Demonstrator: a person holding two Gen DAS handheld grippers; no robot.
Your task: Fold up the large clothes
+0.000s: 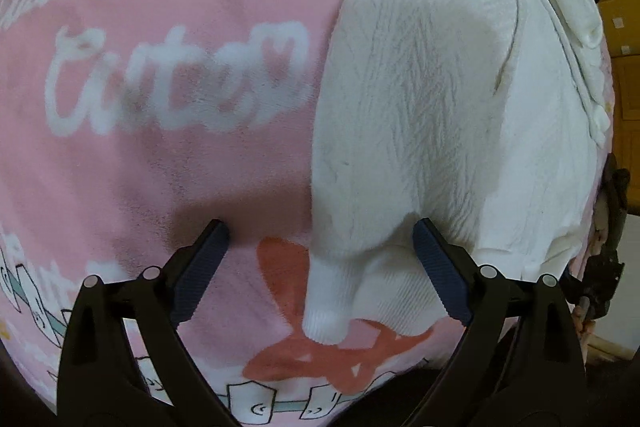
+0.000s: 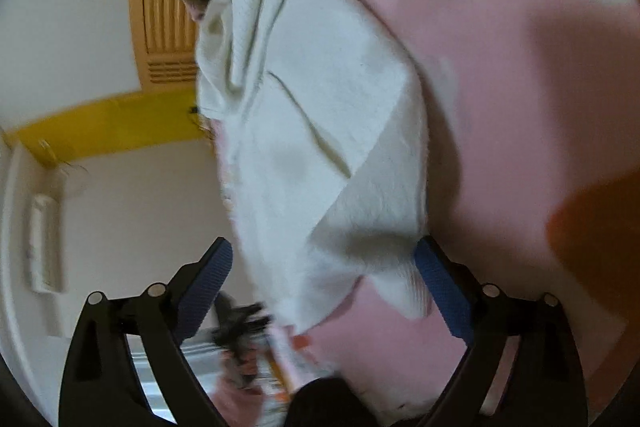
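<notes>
A white knit sweater [image 1: 432, 87] lies partly folded on a pink blanket [image 1: 160, 27] printed with white script. My left gripper [image 1: 320, 231] points down at it and stands open. The sweater's ribbed cuff [image 1: 326, 315] lies between its blue pads without being pinched. In the right wrist view the same sweater [image 2: 312, 131] shows a diagonal fold and bunched cloth at its far end. My right gripper [image 2: 324, 247] is open over the near corner of the sweater. The cloth sits between the pads, which do not press on it.
The pink blanket [image 2: 500, 67] ends just beyond the sweater, where the bed edge drops off. Orange wooden furniture [image 2: 164, 11] and a pale wall [image 2: 60, 7] stand past that edge. A dark blurred object [image 2: 240, 331] sits low beside the bed edge.
</notes>
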